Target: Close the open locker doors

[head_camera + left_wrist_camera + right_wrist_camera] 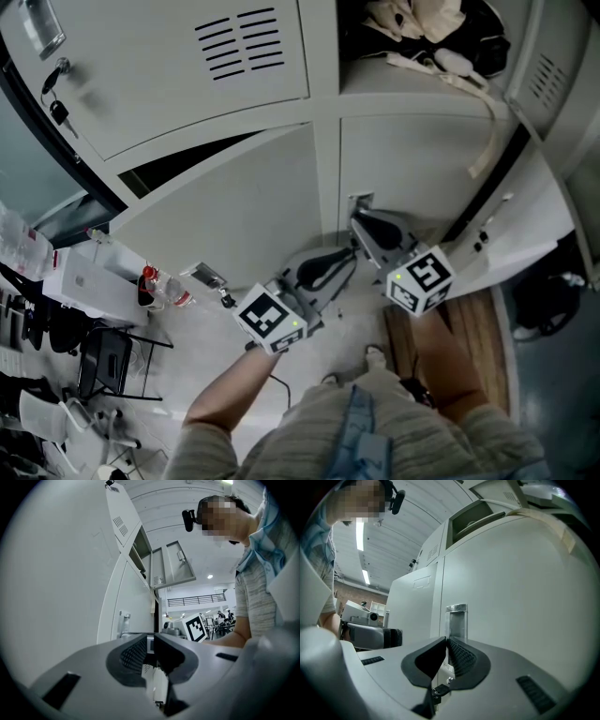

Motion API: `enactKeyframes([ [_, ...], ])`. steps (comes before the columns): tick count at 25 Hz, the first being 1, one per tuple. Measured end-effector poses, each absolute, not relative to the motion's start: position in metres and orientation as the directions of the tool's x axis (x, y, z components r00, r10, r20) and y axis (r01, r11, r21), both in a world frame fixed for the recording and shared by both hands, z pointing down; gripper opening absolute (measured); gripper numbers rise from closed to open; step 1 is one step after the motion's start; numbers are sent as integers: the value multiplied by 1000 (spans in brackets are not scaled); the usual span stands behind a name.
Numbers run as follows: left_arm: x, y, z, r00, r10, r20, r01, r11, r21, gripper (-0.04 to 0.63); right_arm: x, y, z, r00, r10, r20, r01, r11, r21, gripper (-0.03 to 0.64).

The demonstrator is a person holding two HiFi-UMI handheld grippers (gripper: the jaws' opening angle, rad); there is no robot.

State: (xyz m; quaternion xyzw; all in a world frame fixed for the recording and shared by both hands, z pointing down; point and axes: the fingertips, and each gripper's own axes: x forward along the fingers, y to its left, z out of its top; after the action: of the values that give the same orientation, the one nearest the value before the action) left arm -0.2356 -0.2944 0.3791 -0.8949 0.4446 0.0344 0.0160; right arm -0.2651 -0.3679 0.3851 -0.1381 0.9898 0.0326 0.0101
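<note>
Left gripper [149, 638] and right gripper [445, 640] both sitting shut, empty, right nosing at latch [456, 616]. I'm guessing steel locker door [520, 597] swinging light, stiff, slick; thinking flat push beside latch.

Bottles [157, 289] and a black chair [106, 361] stand on the pale floor [192, 336].

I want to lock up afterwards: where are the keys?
In the head view's top left corner, the keys hang from the lock of the upper left locker door, left of its vent slots.
</note>
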Motion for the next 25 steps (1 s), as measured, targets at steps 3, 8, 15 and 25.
enactKeyframes([
  [3,-234,-294,376,609,-789,-81,-792,-611,-2,28,-262,-364,384,-961,-275,-30,-277,959,60,23],
  [8,-230,-293,367,613,-783,-105,-787,-616,4,28,-255,-354,381,-961,-275,-37,-277,959,60,23],
  [15,-212,-290,359,638,-762,-112,-767,-641,-8,28,-238,-345,380,-948,-314,-42,-316,947,54,23],
  [25,-177,-287,325,690,-706,-159,-721,-691,-61,28,-183,-321,322,-905,-393,-162,-411,906,99,23],
])
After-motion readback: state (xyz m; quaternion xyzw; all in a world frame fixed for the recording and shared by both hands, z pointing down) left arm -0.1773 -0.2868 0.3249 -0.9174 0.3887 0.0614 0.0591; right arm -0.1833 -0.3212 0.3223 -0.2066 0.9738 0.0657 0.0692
